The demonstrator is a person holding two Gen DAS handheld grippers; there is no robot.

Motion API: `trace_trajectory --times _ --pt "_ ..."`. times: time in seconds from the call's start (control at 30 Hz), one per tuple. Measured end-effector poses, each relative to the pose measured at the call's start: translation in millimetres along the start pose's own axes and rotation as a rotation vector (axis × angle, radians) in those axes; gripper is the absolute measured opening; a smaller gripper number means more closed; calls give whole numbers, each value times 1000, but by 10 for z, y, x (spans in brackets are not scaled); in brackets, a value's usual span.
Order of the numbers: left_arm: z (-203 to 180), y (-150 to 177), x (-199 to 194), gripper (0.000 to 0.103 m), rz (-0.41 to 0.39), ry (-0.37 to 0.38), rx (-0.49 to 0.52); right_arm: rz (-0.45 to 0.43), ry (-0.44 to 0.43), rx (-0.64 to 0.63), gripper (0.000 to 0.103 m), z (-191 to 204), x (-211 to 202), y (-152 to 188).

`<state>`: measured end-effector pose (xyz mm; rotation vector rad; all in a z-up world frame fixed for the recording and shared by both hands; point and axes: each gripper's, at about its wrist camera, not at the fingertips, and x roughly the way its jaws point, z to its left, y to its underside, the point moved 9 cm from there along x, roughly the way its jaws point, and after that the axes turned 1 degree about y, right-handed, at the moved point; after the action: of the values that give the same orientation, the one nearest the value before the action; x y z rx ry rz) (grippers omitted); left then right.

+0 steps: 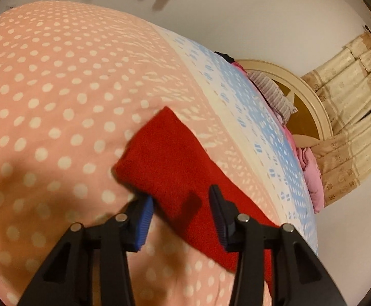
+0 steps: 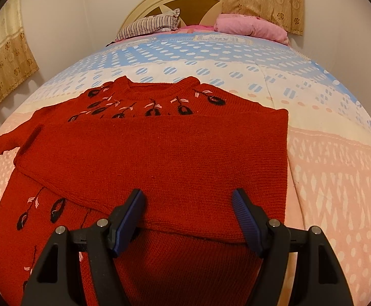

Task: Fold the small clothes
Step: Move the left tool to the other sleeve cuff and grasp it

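Red sweater (image 2: 160, 153) coarse matt knit; bedspread (image 2: 325, 178) soft printed cloth; fingers (image 2: 245, 216) ribbed blue rubber.

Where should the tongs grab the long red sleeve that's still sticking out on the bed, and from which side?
Probably at the sleeve end, the cuff, coming from its open outer side over the polka-dot bedspread. The sleeve lies flat and stretched out from the red sweater, so only its free end lifts easily. The left tongs already straddle it near there, with their pads not seen pressing on it.
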<state>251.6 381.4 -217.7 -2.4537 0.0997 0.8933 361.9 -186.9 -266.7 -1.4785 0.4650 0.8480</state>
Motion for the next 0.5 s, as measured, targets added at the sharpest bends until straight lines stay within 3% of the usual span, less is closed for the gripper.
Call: trace_trajectory --times 0.23,0.3,0.33,0.5 --pt "-9 -80 15 42 -17 -26 31 -4 1 2 73 3 -9 0" --pt "-16 -102 25 24 -16 -61 74 -6 -3 5 73 0 -16 1" --pt "-16 -104 30 10 -13 -58 76 -7 -5 8 73 0 -18 -1" --pt "-56 -131 -24 6 -21 -65 122 -8 -7 10 73 -2 -25 0"
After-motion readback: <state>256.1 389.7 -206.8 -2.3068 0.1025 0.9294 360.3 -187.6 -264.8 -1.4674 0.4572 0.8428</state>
